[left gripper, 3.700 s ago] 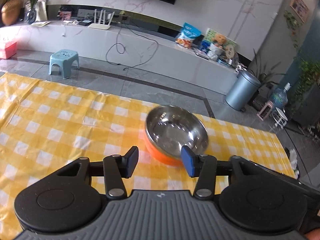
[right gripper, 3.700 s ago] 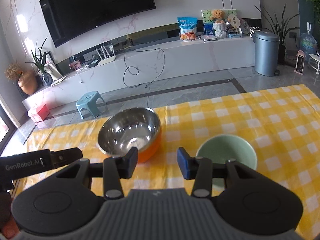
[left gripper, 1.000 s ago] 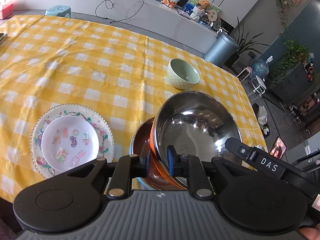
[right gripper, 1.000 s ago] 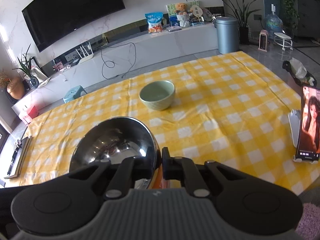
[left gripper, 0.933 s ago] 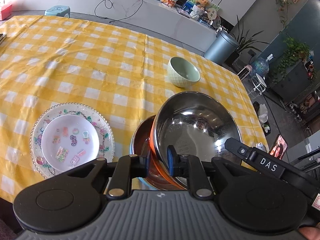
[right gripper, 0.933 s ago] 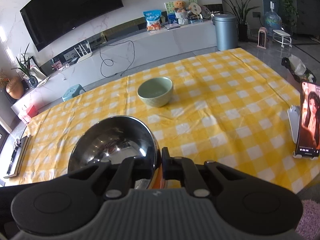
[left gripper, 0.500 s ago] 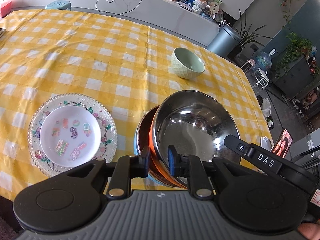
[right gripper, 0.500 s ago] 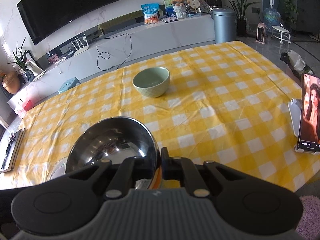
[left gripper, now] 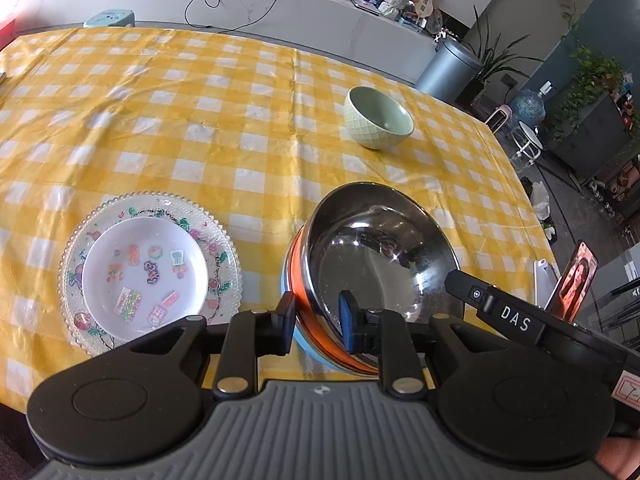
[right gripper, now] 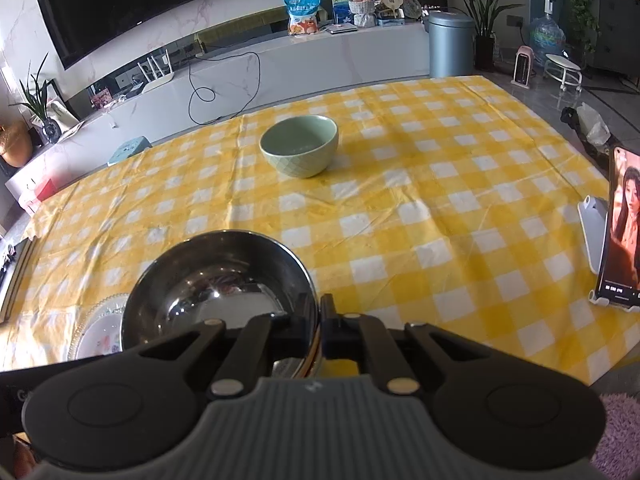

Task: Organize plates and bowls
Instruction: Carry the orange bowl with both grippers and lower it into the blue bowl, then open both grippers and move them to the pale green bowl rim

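Note:
A steel bowl with an orange outside (left gripper: pixel 380 256) sits nested in a light-blue bowl (left gripper: pixel 312 350) at the table's near edge. My left gripper (left gripper: pixel 318 318) straddles its near rim, jaws a little apart and loosened. My right gripper (right gripper: pixel 318 324) is shut on the same bowl's right rim (right gripper: pixel 224 280). A pale green bowl (left gripper: pixel 378 122) stands farther back, also in the right wrist view (right gripper: pixel 300 150). A white plate (left gripper: pixel 144 278) lies stacked on a patterned glass plate (left gripper: pixel 224 248) to the left.
The table has a yellow checked cloth (left gripper: pixel 200 120). A phone on a stand (right gripper: pixel 622 228) is at the right edge. A grey bin (right gripper: pixel 450 42) and a TV cabinet (right gripper: pixel 280 64) lie beyond the table.
The orange steel bowl has come down into the light-blue bowl. My left gripper's jaws have opened off its rim. The right gripper stays clamped.

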`<action>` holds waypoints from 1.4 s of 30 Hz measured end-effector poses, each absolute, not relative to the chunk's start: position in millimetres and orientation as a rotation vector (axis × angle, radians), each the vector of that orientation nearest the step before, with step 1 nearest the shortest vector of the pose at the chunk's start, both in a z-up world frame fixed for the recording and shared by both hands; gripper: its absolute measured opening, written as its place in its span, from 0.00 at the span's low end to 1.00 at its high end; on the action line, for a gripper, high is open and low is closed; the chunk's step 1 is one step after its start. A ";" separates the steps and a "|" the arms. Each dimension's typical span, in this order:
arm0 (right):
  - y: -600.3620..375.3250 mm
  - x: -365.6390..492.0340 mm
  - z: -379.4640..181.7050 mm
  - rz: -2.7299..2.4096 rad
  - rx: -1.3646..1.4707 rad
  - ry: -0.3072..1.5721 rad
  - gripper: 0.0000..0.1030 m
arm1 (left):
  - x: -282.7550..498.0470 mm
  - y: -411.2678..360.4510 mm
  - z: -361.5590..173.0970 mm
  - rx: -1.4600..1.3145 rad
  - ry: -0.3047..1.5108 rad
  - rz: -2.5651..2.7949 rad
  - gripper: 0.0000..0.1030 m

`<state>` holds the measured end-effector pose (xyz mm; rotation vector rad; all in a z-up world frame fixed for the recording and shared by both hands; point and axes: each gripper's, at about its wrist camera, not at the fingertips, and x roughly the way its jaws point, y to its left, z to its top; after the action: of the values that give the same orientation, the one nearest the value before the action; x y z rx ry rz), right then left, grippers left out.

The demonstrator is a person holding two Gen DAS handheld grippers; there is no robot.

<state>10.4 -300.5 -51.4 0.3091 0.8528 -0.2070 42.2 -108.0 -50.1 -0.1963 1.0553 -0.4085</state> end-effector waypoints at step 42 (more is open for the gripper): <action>-365.7 194.1 -54.3 -0.085 0.295 0.806 0.26 | 242.2 -151.8 -39.6 -0.185 0.977 -0.613 0.46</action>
<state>194.1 -365.7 -54.3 0.2949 0.8063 -0.0854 242.2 -151.8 -39.6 -0.1848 0.9772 -0.6130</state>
